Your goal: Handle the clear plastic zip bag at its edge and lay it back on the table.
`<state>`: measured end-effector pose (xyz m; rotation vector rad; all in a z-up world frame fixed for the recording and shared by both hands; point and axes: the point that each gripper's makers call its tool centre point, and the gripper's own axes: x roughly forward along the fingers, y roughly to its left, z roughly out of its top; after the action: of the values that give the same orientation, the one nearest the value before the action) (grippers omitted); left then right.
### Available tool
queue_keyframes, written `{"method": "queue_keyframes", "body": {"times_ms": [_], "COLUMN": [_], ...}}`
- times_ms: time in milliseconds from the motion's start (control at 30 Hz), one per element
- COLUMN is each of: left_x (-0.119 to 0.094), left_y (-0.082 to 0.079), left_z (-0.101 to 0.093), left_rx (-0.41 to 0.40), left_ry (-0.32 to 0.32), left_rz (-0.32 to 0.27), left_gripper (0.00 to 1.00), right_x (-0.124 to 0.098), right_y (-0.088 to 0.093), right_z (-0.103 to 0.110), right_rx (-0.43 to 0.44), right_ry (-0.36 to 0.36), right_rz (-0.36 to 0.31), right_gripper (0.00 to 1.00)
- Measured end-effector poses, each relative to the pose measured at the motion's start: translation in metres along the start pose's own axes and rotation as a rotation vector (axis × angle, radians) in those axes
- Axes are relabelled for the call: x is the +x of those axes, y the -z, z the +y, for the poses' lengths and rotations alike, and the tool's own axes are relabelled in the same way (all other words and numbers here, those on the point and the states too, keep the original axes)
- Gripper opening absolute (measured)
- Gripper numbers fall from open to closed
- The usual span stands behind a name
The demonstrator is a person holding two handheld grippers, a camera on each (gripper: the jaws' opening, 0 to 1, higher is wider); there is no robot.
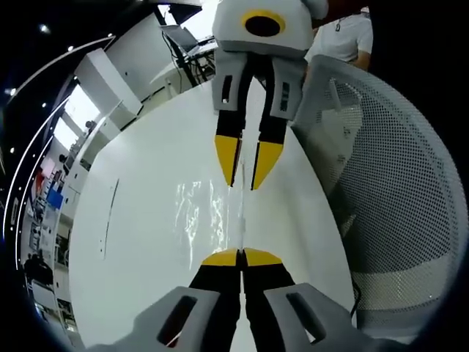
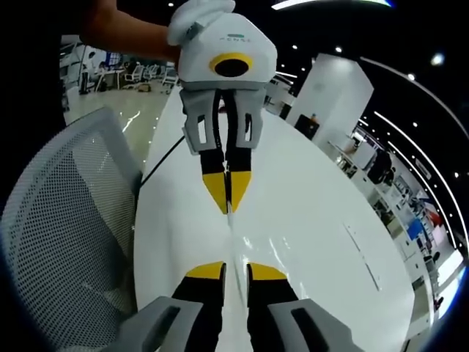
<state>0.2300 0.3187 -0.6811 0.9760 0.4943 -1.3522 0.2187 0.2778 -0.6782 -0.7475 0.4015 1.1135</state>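
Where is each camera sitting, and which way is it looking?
Left gripper view: rides on the left gripper, looking along its shut jaws at the clear plastic zip bag, the white table and the right gripper facing it; a person's white shirt shows behind.
Right gripper view: rides on the right gripper, looking the opposite way at the left gripper; a person's hand holds it.
Shared: both grippers, the bag edge between them, the table, the mesh chair.

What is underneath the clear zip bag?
Through the clear zip bag, stretched between the left gripper and right gripper, the white table shows. Whether the bag touches it cannot be told.
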Motion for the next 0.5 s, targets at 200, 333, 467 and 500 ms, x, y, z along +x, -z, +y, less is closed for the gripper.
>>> {"method": "queue_keyframes", "body": {"times_ms": [200,333,467,500], "left_x": [-0.001,0.0,0.0,0.0], "left_y": [0.0,0.0,-0.001,-0.001], "left_z": [0.0,0.001,0.002,0.001], "left_rx": [-0.004,-0.005,-0.009,-0.009], "left_ry": [0.002,0.002,0.001,0.001], "left_rz": [-0.003,-0.005,-0.009,-0.01], "left_gripper": [0.0,0.0,0.0,0.0], "right_x": [0.001,0.005,0.007,0.007], "right_y": [-0.005,-0.009,-0.014,-0.015], "right_z": [0.002,0.006,0.006,0.006], "right_rx": [0.008,0.002,-0.001,-0.003], "right_ry": [-0.003,-0.016,-0.02,-0.021], "right_rz": [-0.012,-0.017,-0.025,-0.028], "right_gripper": [0.1,0.11,0.12,0.12]}}
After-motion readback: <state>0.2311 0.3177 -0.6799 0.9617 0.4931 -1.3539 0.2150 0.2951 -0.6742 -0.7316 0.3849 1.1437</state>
